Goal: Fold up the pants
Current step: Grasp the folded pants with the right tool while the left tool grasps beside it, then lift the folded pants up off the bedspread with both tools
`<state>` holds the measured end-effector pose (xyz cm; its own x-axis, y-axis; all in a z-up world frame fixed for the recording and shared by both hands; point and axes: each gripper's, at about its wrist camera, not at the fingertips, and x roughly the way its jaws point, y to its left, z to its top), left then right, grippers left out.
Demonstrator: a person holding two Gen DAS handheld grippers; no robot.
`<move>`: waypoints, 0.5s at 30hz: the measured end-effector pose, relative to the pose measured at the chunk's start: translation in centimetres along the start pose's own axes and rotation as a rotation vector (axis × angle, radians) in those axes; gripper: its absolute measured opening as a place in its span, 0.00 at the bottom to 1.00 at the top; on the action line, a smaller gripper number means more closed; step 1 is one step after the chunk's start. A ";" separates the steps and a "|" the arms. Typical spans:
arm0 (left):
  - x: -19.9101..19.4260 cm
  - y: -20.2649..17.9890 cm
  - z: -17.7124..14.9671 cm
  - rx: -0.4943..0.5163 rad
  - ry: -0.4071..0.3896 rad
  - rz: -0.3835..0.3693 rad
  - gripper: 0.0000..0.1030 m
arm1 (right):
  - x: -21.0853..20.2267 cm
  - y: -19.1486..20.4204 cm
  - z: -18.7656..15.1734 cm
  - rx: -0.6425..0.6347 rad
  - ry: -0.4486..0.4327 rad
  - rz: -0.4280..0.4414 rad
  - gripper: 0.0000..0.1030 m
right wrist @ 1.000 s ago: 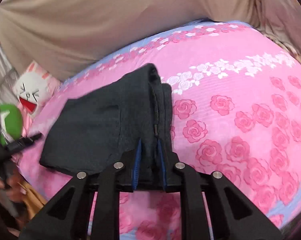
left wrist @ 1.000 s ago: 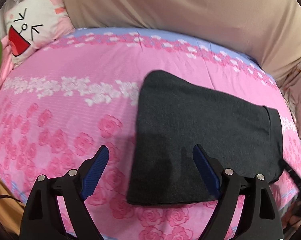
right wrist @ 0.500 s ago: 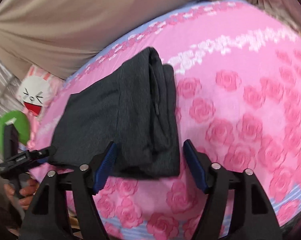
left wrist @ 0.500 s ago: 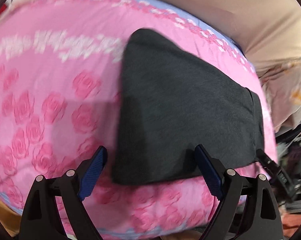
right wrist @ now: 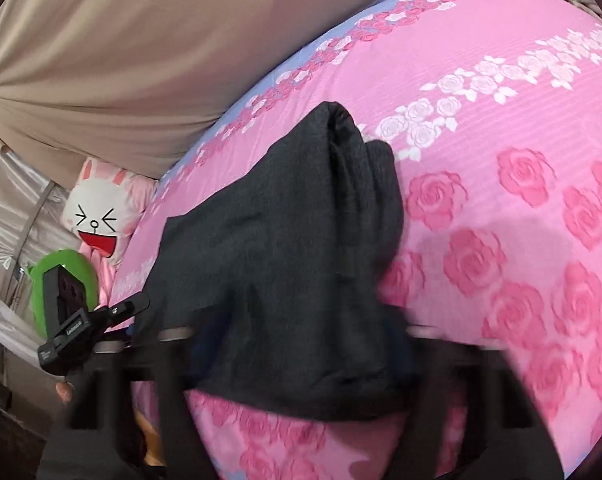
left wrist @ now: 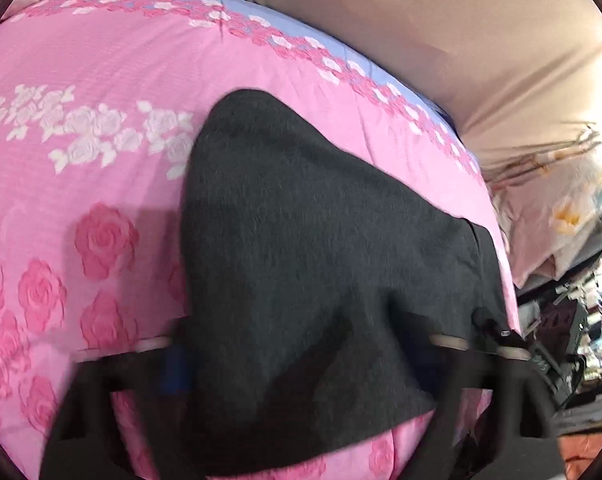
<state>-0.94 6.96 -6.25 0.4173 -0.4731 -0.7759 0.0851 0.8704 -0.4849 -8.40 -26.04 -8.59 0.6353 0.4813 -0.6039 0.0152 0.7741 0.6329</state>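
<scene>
The left hand-held gripper [left wrist: 301,364] straddles the near edge of the folded dark pants [left wrist: 309,248] on the pink bed [left wrist: 81,184], jaws wide apart, likely for lifting it. The right hand-held gripper [right wrist: 301,354] straddles the waistband end, equally spread.

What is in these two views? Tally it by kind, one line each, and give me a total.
Dark grey pants: 1
Grippers: 2, the left gripper and the right gripper
Pink rose bedspread: 1
Bunny-face pillow: 1
Green plush object: 1
Total: 6
</scene>
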 end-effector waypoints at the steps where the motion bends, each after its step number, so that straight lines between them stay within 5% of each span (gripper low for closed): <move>1: -0.2 0.4 0.3 -0.015 0.005 0.018 0.17 | -0.2 0.5 0.1 -0.011 -0.010 -0.009 0.29; 4: -3.3 1.1 0.5 -0.033 -0.033 -0.046 0.10 | -1.9 2.6 -0.1 -0.075 -0.035 0.013 0.28; 9: -6.7 2.1 -2.3 -0.004 0.013 0.005 0.10 | -3.1 3.3 -2.9 -0.130 0.023 -0.021 0.32; 11: -5.5 2.7 -3.8 0.008 0.061 0.064 0.21 | -2.1 2.3 -4.2 -0.119 0.058 -0.093 0.38; 15: -5.2 2.9 -5.1 -0.026 0.025 0.089 0.47 | -2.7 0.9 -4.7 -0.039 0.044 -0.052 0.48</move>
<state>-7.52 11.26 -5.70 0.3994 -0.3975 -0.8262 0.0249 0.9055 -0.4236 -13.70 -24.71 -8.60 0.5996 0.4570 -0.6570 0.0163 0.8138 0.5809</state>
